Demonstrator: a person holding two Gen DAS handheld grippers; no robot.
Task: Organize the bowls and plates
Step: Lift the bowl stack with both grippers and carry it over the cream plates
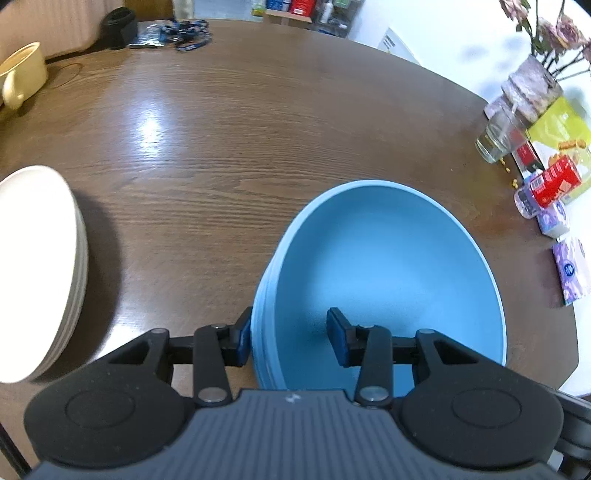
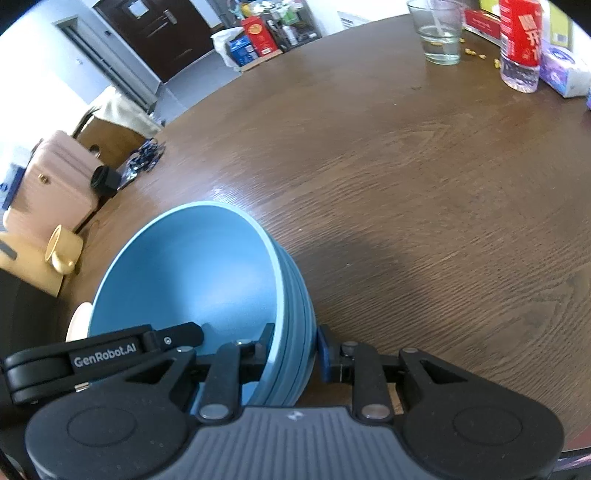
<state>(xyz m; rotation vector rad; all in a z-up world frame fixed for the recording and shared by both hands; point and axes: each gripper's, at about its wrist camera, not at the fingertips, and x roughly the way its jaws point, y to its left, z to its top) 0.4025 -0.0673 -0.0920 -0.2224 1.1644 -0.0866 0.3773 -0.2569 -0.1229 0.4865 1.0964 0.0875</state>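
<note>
From the left wrist, the left gripper straddled the near-left rim of the stacked blue bowls – whether it pinched, I could not tell – white plates far left on the table; from the right wrist, the right gripper pinched the stack's near-right rim

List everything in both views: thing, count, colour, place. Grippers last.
Bowls: a nested stack, count unclear, blue, near table edge, held from both sides.
Plates: a stack, white, left of the bowls in the left wrist view.
Mug: one, yellow, far left.
Glass: one, clear, far right.
Bottle: one, red label, beside the glass.
Tissue packs: several, purple and white, right edge.
Vase of flowers: one, pinkish, far right.
Table: one, brown wood.
Left gripper: black with blue fingers, shut on the bowls' rim.
Right gripper: the same, shut on the opposite rim.
</note>
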